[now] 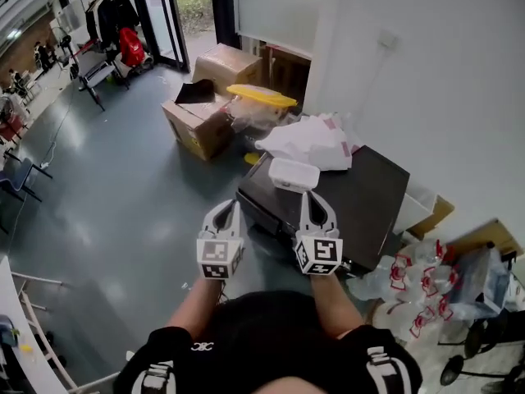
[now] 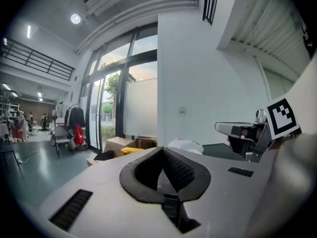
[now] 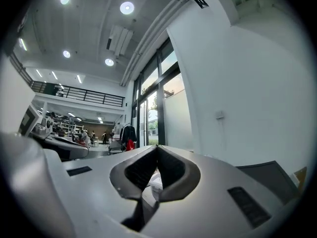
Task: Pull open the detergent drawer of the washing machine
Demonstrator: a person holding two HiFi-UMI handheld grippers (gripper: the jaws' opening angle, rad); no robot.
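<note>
We hold both grippers side by side at the near end of the washing machine (image 1: 369,195), a dark, flat-topped box standing against the white wall (image 1: 426,72). The left gripper (image 1: 227,210) hangs just off the machine's near corner, over the grey floor (image 1: 123,220). Its jaws are pressed together with nothing between them. The right gripper (image 1: 316,199) sits over the machine's near edge. Its jaws also meet at the tips and hold nothing. Neither gripper touches the machine. We cannot pick out the detergent drawer: the machine's front face lies in shadow between and under the two grippers, and no handle or seam shows there. On the machine's top, just beyond the right gripper's tips, rests a white plastic tub (image 1: 294,173). A heap of white plastic bags (image 1: 316,142) covers the far end of the top. Past that far end stand open cardboard boxes (image 1: 201,121), one of them with a yellow lid (image 1: 261,95) lying across it. Beside the machine on the wall side we see a cluster of clear bottles with red labels (image 1: 410,281). Well apart from the machine, by the glass doors (image 1: 164,15), a clothes rack (image 1: 111,11) carries dark garments and a red bag (image 1: 131,46).
</note>
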